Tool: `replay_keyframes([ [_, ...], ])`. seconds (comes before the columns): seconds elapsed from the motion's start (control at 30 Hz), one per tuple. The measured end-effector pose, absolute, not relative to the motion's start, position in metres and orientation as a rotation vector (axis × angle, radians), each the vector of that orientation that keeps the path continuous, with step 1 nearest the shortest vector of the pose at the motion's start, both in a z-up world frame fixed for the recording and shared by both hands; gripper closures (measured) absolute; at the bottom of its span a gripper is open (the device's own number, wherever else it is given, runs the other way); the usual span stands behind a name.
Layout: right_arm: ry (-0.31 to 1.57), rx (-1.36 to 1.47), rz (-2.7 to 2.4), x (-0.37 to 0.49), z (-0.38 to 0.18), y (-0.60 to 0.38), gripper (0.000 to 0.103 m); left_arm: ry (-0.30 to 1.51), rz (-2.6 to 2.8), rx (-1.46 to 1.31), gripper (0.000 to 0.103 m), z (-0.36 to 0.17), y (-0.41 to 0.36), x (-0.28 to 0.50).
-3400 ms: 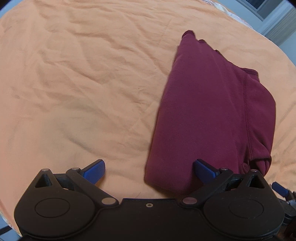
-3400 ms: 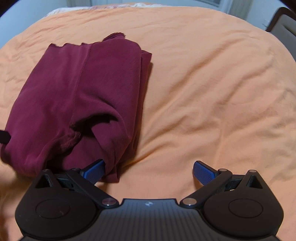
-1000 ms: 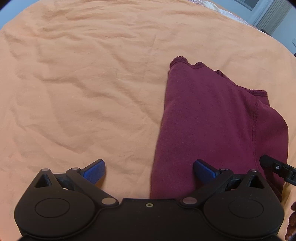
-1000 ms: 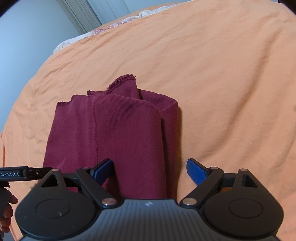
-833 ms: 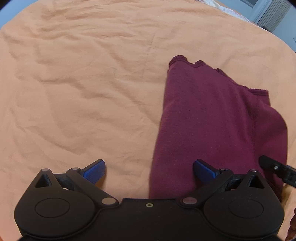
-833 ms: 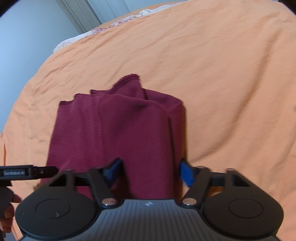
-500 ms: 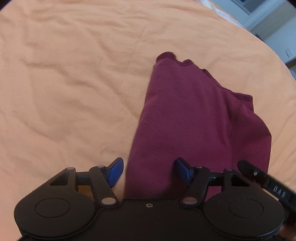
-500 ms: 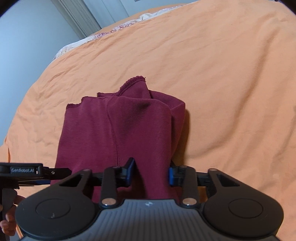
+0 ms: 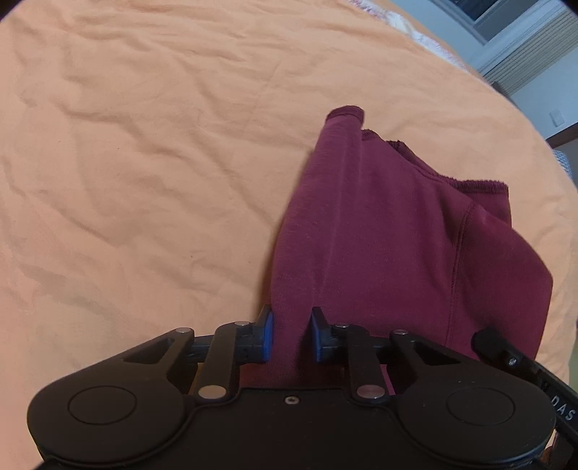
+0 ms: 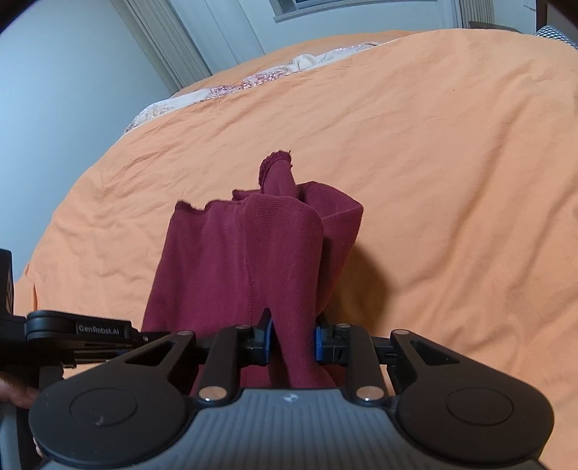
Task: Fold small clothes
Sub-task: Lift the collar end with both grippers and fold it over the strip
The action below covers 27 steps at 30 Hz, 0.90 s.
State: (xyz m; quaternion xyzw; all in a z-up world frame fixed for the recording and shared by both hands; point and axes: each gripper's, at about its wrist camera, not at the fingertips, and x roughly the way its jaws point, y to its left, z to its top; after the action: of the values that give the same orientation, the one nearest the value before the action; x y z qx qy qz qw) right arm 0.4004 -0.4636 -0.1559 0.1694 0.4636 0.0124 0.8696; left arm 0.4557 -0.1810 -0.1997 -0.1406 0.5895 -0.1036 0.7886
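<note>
As the maroon garment (image 9: 397, 253) stretches lengthwise away from both | left gripper (image 9: 290, 334) pinches near-left corner | right gripper (image 10: 292, 340) pinches near-right corner | orange bedsheet (image 9: 144, 144) beneath

An orange bedsheet (image 10: 451, 152) with many wrinkles covers the bed. At its far edge lies a patterned blanket (image 10: 253, 81). Behind are a pale wall (image 10: 72, 79) and a window (image 10: 325, 5).

Black left gripper (image 9: 289, 334) with blue-padded jaws; right gripper (image 10: 292, 338) grey-ribbed, silver pivot screws.
</note>
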Motion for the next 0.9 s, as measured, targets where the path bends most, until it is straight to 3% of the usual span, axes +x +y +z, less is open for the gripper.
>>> replay_keyframes([
  [0.37, 1.009, 0.446, -0.011, 0.346, -0.124, -0.467, 0.08, 1.247, -0.278, -0.399, 0.083, -0.171, -0.163, 0.409],
  [0.9, 0.924, 0.308, 0.026, 0.338, -0.098, -0.428, 0.081, 1.235, -0.31, -0.401, 0.085, -0.157, -0.145, 0.394],
])
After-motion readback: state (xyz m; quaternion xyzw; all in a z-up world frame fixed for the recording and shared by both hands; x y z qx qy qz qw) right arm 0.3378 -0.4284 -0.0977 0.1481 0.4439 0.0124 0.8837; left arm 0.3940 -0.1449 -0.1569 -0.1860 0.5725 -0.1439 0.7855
